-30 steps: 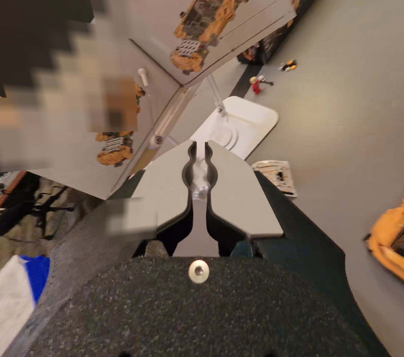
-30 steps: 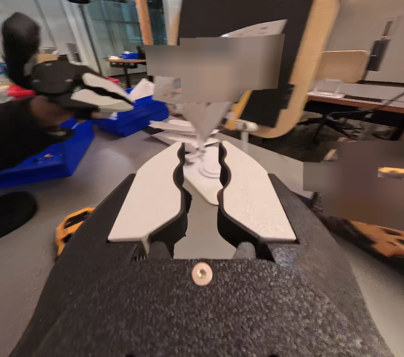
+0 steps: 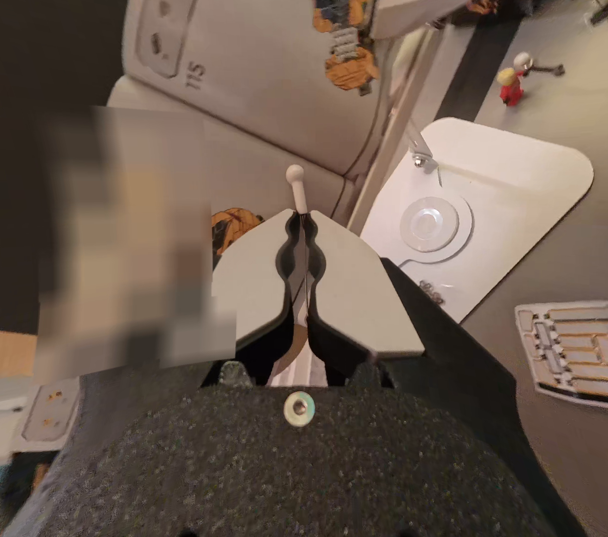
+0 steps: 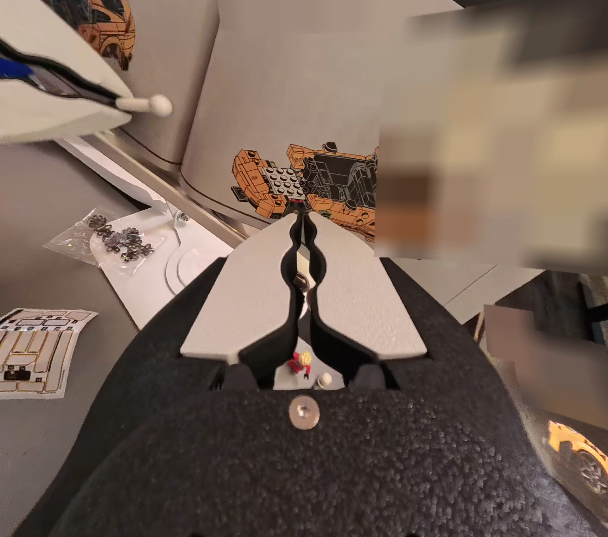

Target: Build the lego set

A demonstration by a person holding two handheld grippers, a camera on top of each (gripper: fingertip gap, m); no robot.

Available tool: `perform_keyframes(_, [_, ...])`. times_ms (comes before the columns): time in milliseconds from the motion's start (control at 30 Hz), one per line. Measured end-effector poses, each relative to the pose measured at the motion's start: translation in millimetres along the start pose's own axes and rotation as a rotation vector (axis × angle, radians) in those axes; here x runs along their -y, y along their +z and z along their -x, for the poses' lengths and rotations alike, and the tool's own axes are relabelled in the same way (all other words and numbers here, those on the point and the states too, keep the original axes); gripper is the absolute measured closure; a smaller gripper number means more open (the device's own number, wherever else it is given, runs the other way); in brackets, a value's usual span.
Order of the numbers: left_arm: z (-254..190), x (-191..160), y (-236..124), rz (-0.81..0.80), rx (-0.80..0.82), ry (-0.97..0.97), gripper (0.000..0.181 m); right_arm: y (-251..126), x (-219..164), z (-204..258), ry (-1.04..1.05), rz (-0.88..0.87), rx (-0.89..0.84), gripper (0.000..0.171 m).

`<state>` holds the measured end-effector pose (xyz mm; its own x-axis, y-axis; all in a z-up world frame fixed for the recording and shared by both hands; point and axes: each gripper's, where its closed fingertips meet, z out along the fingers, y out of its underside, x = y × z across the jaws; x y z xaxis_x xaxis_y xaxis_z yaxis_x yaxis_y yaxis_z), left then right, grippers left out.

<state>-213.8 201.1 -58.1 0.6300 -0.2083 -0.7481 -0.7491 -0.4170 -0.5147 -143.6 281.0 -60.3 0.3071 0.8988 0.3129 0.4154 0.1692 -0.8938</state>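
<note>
The instruction booklet [image 3: 263, 67] stands open on a white book stand [image 3: 513, 192]. My left gripper [image 3: 301, 216] is shut on the stand's white ball-tipped page-holder pin [image 3: 295, 189], which sticks out past the fingertips over the left page. The right wrist view also shows this gripper [image 4: 115, 103] and the pin [image 4: 144, 105] at the left. My right gripper [image 4: 301, 217] has its jaws almost together at the lower edge of the right page [image 4: 296, 93], on the printed orange car. I cannot tell whether it pinches the page. It also shows in the left wrist view [image 3: 375, 27].
A red minifigure [image 3: 509, 85] stands on the grey table behind the stand. A sticker sheet [image 3: 566, 353] lies right of the stand base. A clear bag of small dark parts [image 4: 108, 238] rests on the base's edge [image 4: 148, 277]. An orange model car [image 4: 579, 458] is at the far right.
Both grippers have moved in close to the booklet. The left gripper has closed on the page-holder pin. The right gripper's fingers have gone from open to nearly together at the page edge.
</note>
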Motion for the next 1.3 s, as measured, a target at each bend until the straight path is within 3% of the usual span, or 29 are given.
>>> perform_keyframes(33, [-2.5, 0.2, 0.3, 0.003, 0.005, 0.053, 0.178, 0.0, 0.1, 0.2, 0.015, -0.009, 0.003, 0.170])
perform_keyframes(300, [-21.1, -3.2, 8.1, 0.037, -0.042, 0.326, 0.178, -0.8, -1.8, 2.1, 0.044, -0.035, 0.015, 0.169])
perform_keyframes(433, [-21.9, -1.5, 4.7, 0.040, -0.051, 0.285, 0.174, -6.8, -1.2, 5.8, 0.042, -0.042, 0.038, 0.162])
perform_keyframes(600, [-21.0, 7.1, -38.4, -0.102, -0.038, 0.035, 0.168, -46.3, 10.2, 10.6, 0.099, -0.157, 0.075, 0.157])
perform_keyframes(733, [-28.0, 8.7, -114.7, -0.375, -0.024, -0.354, 0.179, -107.3, 14.7, 16.5, 0.178, -0.334, 0.033, 0.156])
perform_keyframes(833, [-31.4, -10.1, -172.8, -0.479, 0.049, -0.576, 0.181, -142.5, 0.3, 28.3, 0.223, -0.399, -0.030, 0.145])
perform_keyframes(900, [-32.5, -30.9, -210.9, -0.489, 0.112, -0.663, 0.181, -155.9, -14.6, 43.3, 0.232, -0.393, -0.043, 0.147])
perform_keyframes(933, [-31.5, -44.8, -229.6, -0.472, 0.147, -0.687, 0.181, -160.8, -23.3, 51.9, 0.227, -0.375, -0.040, 0.171])
perform_keyframes(1067, [-16.0, -133.9, -295.6, -0.222, 0.235, -0.720, 0.181, -170.0, -52.9, 91.0, 0.230, -0.251, 0.095, 0.171])
perform_keyframes(1200, [-36.5, -253.5, -327.7, 0.240, -0.029, -0.779, 0.174, -173.7, -56.2, 120.3, 0.220, -0.263, 0.226, 0.171])
perform_keyframes(1300, [-67.8, -322.6, -337.4, 0.518, -0.248, -0.783, 0.173, -171.6, -54.5, 134.6, 0.248, -0.313, 0.288, 0.171])
